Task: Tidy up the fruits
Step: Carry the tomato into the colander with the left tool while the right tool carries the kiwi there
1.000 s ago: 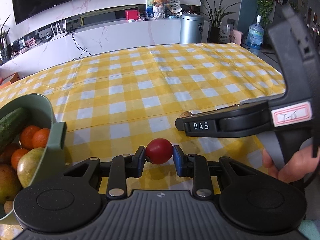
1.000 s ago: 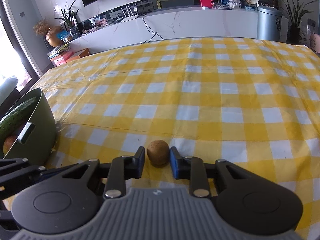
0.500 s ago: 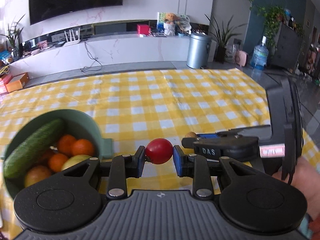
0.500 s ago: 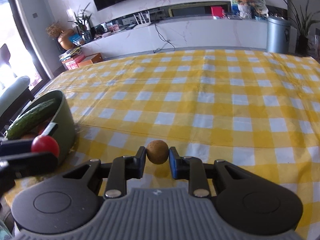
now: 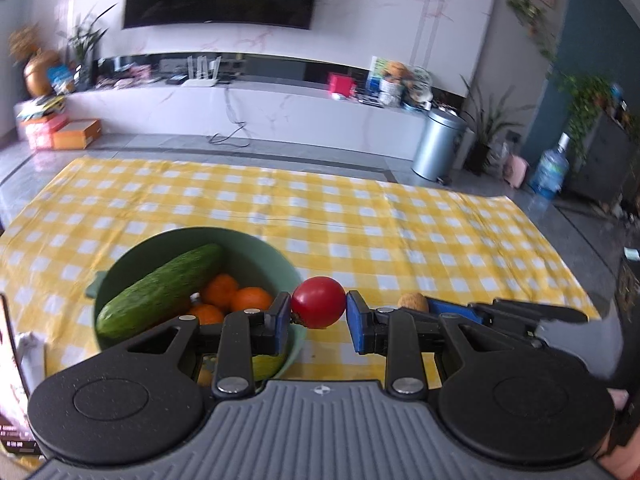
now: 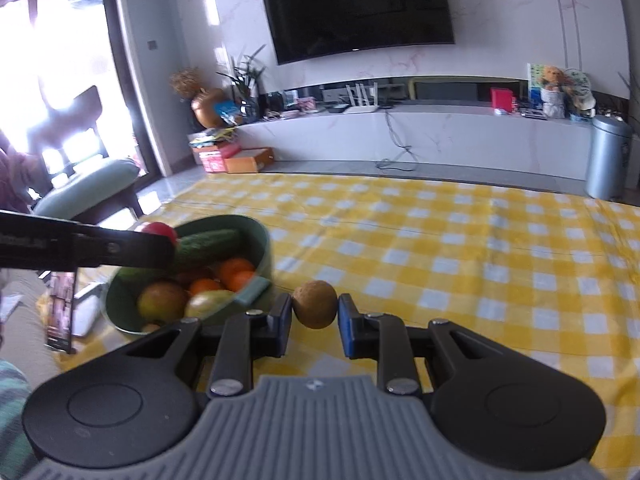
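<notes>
Left gripper (image 5: 319, 320) pads clamp a round red tomato (image 5: 318, 307), above the near rim of a pale green bowl (image 5: 260, 246) with a dark green cucumber (image 5: 160, 292) and oranges (image 5: 236, 298); yellow-checked tablecloth (image 5: 360, 220) below.

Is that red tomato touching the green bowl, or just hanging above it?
Apart. In the left wrist view the tomato is pinched between the left gripper's fingers, clear of the bowl's rim, with tablecloth visible behind it.

yellow-checked table (image 5: 400, 232) with green fruit bowl (image 5: 256, 248) near its left end
</notes>
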A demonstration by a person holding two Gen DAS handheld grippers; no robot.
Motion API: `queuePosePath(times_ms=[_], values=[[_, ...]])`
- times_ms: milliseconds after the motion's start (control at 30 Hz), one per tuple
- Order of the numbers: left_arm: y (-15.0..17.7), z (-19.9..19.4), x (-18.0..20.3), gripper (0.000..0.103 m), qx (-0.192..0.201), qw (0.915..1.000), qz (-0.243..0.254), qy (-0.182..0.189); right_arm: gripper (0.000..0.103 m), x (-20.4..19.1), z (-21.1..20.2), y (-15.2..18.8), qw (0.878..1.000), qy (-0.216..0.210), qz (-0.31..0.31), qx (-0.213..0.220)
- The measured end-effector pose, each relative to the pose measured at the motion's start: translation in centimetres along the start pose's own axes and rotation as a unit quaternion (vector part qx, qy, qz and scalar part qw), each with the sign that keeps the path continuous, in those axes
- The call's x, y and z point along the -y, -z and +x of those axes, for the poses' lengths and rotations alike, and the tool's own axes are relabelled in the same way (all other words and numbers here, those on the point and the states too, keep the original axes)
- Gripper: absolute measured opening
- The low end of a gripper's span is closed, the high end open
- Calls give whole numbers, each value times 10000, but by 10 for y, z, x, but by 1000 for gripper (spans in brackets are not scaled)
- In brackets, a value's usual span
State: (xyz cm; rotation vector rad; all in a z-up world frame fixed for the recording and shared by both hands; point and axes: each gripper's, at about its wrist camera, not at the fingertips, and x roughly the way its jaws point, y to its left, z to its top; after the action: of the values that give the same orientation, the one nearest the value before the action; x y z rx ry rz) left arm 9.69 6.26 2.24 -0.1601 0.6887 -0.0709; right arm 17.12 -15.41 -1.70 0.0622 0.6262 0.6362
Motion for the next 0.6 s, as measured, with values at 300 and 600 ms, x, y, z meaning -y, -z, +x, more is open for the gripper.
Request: queuePosePath(times_ms=[300,600], values=[[-2,0,-39,33,-200,9986,-480,-47,21,-57,16,-12,9969,-441,-624,-189],[0,12,-67,33,-479,9971,-572,-154,21,-105,43,-21,9829,-819,-1546,-575]])
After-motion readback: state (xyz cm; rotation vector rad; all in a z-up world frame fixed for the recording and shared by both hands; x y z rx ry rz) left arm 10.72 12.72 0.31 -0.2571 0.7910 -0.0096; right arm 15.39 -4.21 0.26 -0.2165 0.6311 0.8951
